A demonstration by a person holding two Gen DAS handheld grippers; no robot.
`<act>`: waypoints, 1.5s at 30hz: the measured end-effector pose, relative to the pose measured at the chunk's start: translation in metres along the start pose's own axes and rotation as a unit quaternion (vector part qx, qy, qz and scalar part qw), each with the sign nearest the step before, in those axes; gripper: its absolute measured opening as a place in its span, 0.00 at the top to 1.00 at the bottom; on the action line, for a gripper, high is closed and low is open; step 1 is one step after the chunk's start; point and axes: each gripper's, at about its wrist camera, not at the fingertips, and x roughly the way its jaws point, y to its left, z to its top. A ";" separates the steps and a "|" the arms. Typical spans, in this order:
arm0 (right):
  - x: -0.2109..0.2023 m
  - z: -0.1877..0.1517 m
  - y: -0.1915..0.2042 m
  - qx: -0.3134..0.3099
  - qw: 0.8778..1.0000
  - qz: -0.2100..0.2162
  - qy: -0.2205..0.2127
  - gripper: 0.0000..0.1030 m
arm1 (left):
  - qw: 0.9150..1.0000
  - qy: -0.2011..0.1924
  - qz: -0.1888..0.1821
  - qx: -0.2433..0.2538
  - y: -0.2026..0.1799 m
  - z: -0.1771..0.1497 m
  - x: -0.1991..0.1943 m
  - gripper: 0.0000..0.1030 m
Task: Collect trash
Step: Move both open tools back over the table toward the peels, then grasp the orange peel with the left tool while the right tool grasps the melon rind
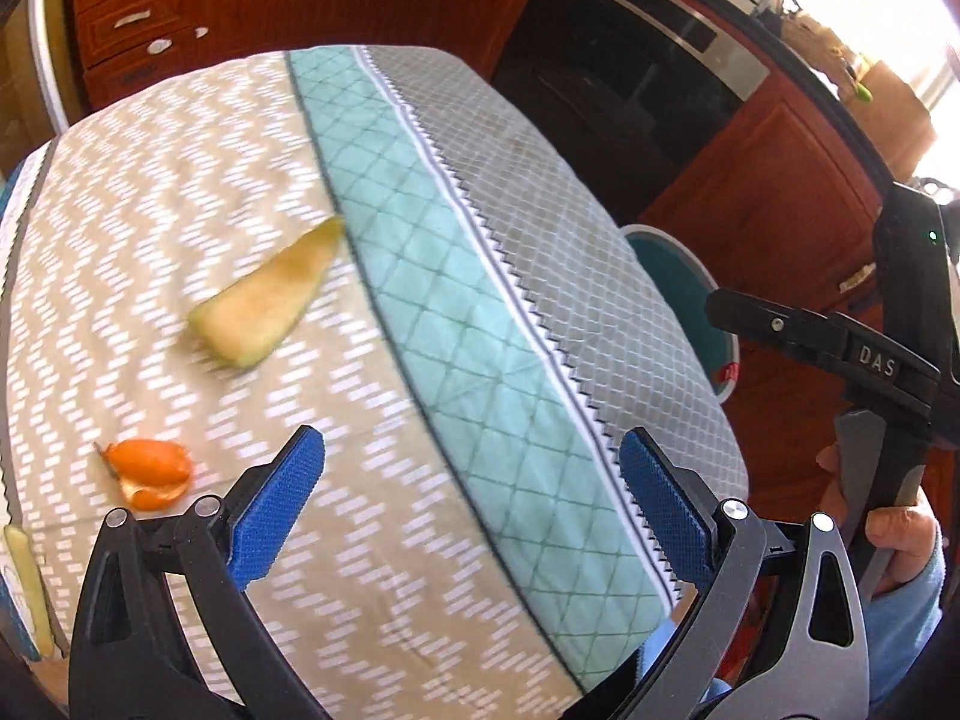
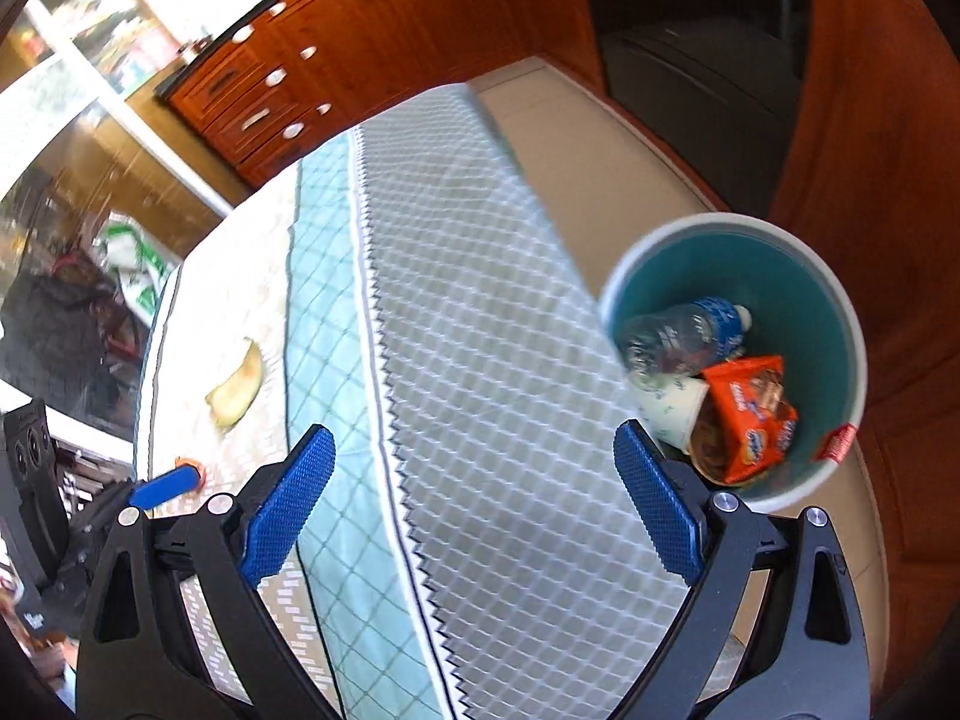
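Observation:
A yellow-green melon rind [image 1: 264,300] and an orange peel [image 1: 153,471] lie on the patterned tablecloth [image 1: 420,276]. My left gripper [image 1: 471,507] is open and empty above the cloth, to the right of the peel. My right gripper [image 2: 474,498] is open and empty over the table's hanging edge. The teal bin [image 2: 840,324] stands on the floor to its right; it holds a plastic bottle [image 2: 684,333], an orange wrapper [image 2: 750,414] and a paper cup [image 2: 672,408]. The rind [image 2: 237,387] also shows in the right wrist view, and the bin [image 1: 678,282] in the left.
Wooden cabinets with drawers [image 1: 138,12] and a black oven [image 1: 624,78] stand behind the table. A pale strip [image 1: 27,576] lies at the cloth's left edge. The right gripper's body [image 1: 888,354] and hand show at right; the left gripper's finger [image 2: 165,489] shows near the peel.

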 end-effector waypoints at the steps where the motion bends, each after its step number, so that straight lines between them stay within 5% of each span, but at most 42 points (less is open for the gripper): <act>1: 0.004 -0.001 0.010 -0.013 1.000 0.000 0.001 0.13 | 1.000 -0.002 0.011 -0.013 0.013 -0.003 -0.003 0.04; 10: 0.040 -0.005 0.072 -0.088 0.995 0.001 0.040 0.13 | 0.990 -0.027 0.098 -0.098 0.113 -0.028 -0.018 0.04; 17: 0.066 -0.002 0.105 -0.110 0.991 0.009 0.071 0.13 | 0.993 -0.023 0.102 -0.061 0.116 -0.031 -0.011 0.07; 22: 0.077 0.002 0.117 -0.112 0.991 0.015 0.074 0.13 | 0.992 -0.029 0.119 -0.019 0.102 -0.032 0.001 0.56; 24: 0.081 0.004 0.122 -0.112 0.991 0.020 0.075 0.13 | 0.993 -0.040 0.111 -0.017 0.101 -0.031 -0.002 0.68; 32: 0.114 0.021 0.160 -0.143 0.986 0.042 0.067 0.13 | 0.993 -0.051 0.084 -0.064 0.130 -0.020 -0.012 0.74; 37: 0.139 0.028 0.181 -0.176 0.982 0.038 0.057 0.28 | 0.993 -0.049 0.062 -0.089 0.144 -0.021 -0.019 0.74; 41: 0.147 0.021 0.193 -0.192 0.978 0.046 0.061 0.66 | 0.992 -0.047 0.059 -0.098 0.147 -0.021 -0.021 0.74; 45: 0.131 0.020 0.198 -0.201 0.977 0.054 0.050 0.86 | 0.992 -0.044 0.052 -0.105 0.147 -0.020 -0.018 0.74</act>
